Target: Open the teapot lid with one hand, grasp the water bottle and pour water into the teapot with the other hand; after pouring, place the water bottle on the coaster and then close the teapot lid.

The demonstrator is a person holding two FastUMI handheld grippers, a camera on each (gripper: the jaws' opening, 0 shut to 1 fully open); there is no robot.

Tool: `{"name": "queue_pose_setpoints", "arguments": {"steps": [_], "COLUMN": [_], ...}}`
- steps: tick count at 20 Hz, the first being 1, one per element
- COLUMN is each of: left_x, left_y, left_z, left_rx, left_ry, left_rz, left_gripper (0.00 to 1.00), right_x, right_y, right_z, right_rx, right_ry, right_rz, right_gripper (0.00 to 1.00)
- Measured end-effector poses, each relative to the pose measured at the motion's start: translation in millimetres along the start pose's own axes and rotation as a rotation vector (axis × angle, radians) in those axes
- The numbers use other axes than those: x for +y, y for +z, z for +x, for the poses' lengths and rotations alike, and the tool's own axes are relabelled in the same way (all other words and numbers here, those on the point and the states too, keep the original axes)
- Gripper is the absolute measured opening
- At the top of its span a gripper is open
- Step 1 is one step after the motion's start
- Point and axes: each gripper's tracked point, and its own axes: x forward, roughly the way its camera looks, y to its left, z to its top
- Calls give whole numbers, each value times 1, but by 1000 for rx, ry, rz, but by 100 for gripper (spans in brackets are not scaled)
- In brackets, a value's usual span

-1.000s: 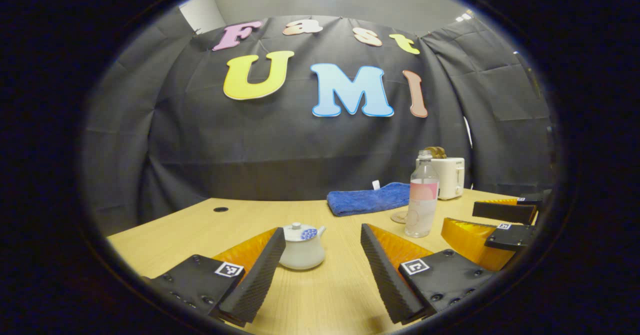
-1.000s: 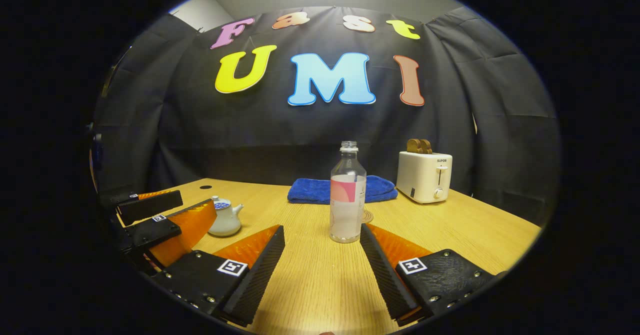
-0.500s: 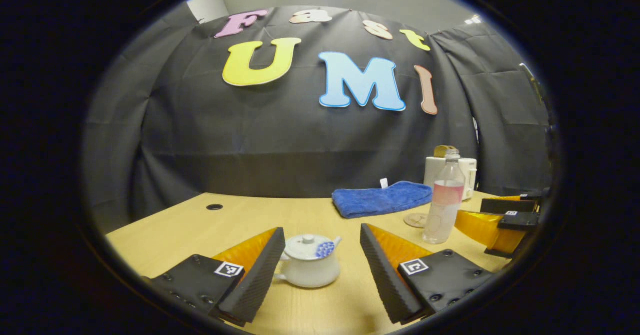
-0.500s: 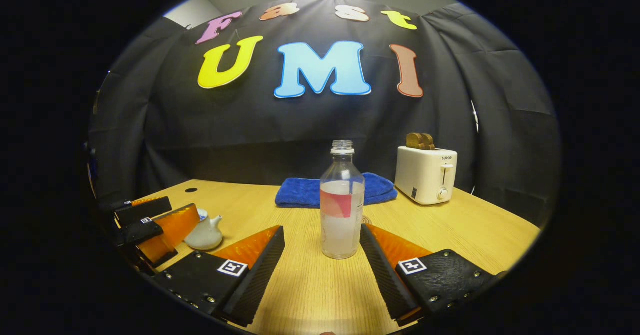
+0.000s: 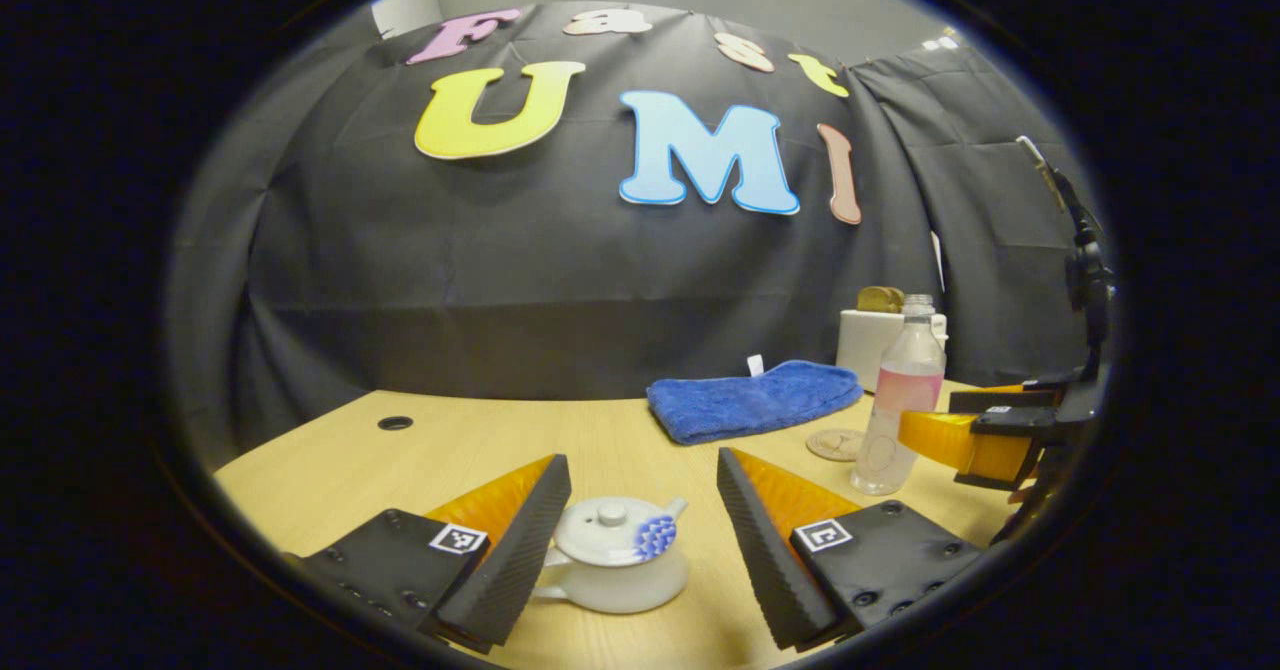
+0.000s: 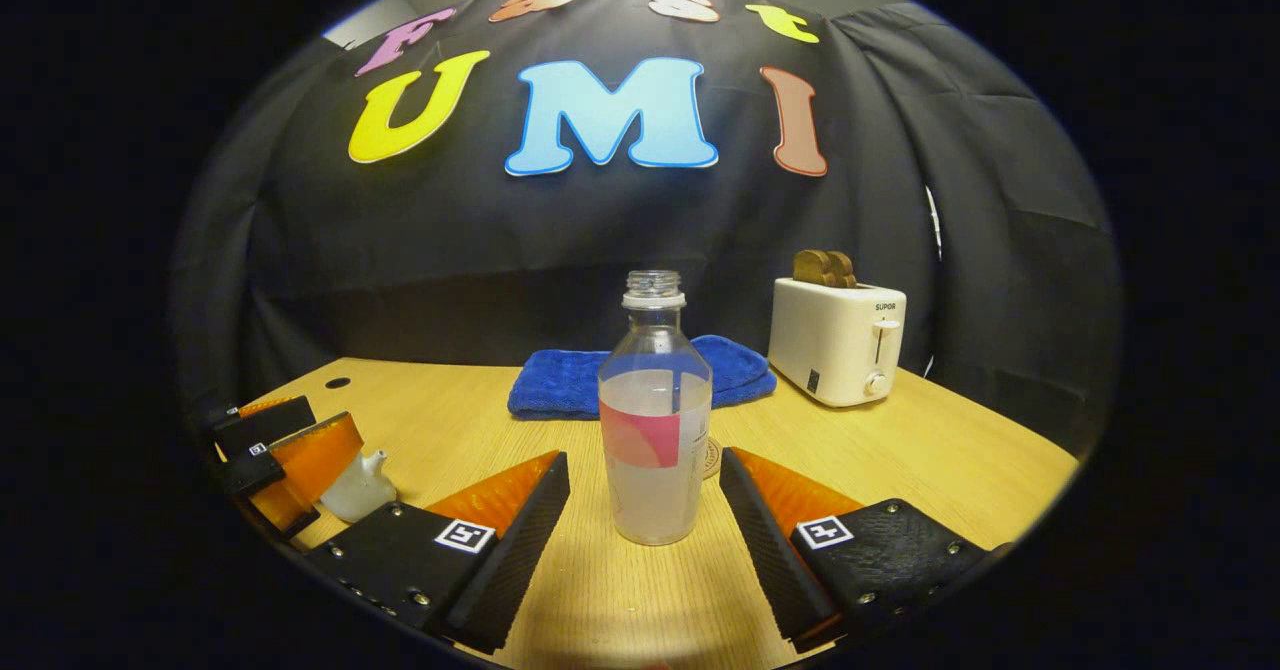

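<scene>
On the pale wooden counter point(image 6: 900, 450), the left tongs point(image 5: 632, 550) stand spread around the small white lidded teapot point(image 5: 615, 555); right of it, the right tongs point(image 6: 645, 530) gape around the clear uncapped water bottle point(image 6: 655, 430).

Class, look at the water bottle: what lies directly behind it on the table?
Behind the bottle lies a blue towel, and a round coaster sits close behind its base. The bottle covers the towel's middle and most of the coaster in the right gripper view.

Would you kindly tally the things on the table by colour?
White: 2, teapot and toaster
Blue: 1, towel
Clear: 1, bottle
Tan: 1, coaster
Total: 5
</scene>
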Motion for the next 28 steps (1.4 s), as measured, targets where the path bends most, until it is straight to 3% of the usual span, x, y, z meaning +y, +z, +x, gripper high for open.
{"name": "queue_pose_setpoints", "arguments": {"steps": [9, 11, 14, 20, 22, 24, 28], "left_x": [-10, -8, -4, 0, 7, 7, 7], "left_y": [1, 0, -5, -12, -12, -12, -12], "left_z": [11, 12, 11, 11, 12, 11, 12], "left_rx": [-5, 3, 33, 81, 77, 78, 83], "left_ry": [-38, -35, -17, 5, 35, 37, 37], "left_rz": [12, 16, 24, 17, 23, 25, 28], "left_gripper": [96, 92, 70, 69, 59, 36, 36], "right_x": [-4, -5, -8, -9, -7, -5, -5], "right_y": [-11, -6, -6, -9, -9, -9, -11], "right_z": [38, 39, 42, 47, 48, 48, 50], "right_rx": [16, -1, -8, 17, 21, 18, 31], "right_ry": [5, -8, -18, -14, -13, -13, -11], "right_rz": [10, -7, -1, 39, 16, -5, -7], "right_gripper": [94, 94, 94, 94, 94, 94, 93]}}
